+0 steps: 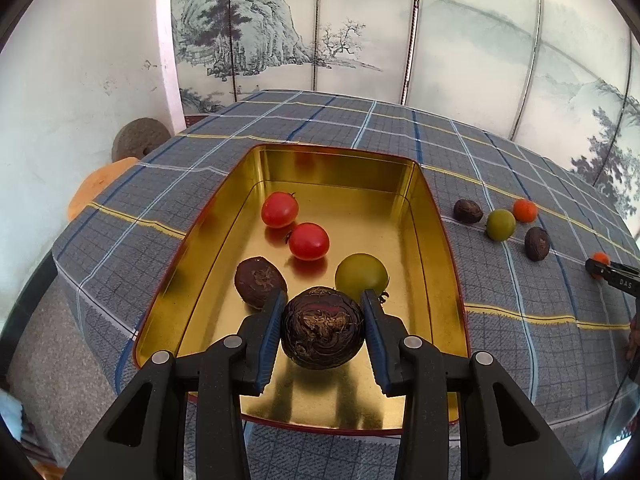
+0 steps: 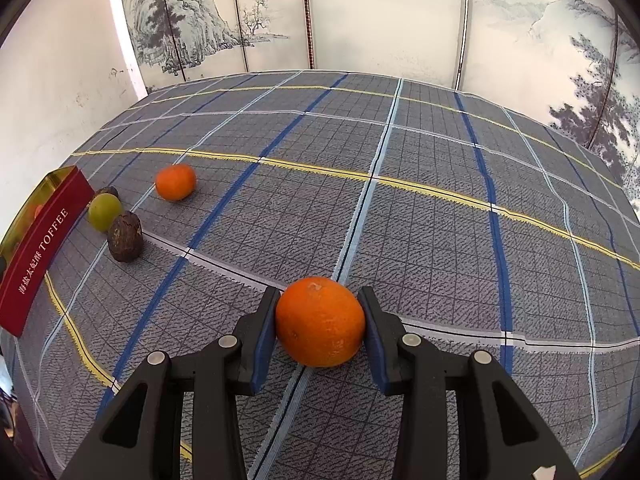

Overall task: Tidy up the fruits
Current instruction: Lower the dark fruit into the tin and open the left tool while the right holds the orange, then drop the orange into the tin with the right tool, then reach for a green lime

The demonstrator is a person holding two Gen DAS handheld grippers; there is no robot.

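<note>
Fruit goes into the gold-lined rectangular tin with red outer walls (image 1: 404,184), and we take that tin as our landmark. Our left gripper (image 1: 322,322) is clamped on a dark brown, fibrous round fruit (image 1: 322,334), held over the near end of the tin; we cannot tell whether the fruit already touches the floor. Inside the tin lie two red tomatoes (image 1: 280,210) (image 1: 309,241) toward the far side, a second dark brown wrinkled fruit (image 1: 259,283) by the left wall, and a green round fruit (image 1: 360,276) just beyond the left gripper's right finger.

Our right gripper (image 2: 320,326) grips a small orange citrus fruit (image 2: 320,326) well to the right of the tin, low over the grey plaid tablecloth (image 2: 420,200). Still outside, near the tin's right wall, sit a green fruit (image 2: 104,212), two more brown fruits (image 2: 125,242) (image 2: 107,191) and another orange (image 2: 175,182).

We judge the sorting about half done, with the left side at the release step. The next move calls for opening the left jaws gently so the brown fruit settles without knocking the green one, then carrying the orange across to the tin, clear of its rim.
</note>
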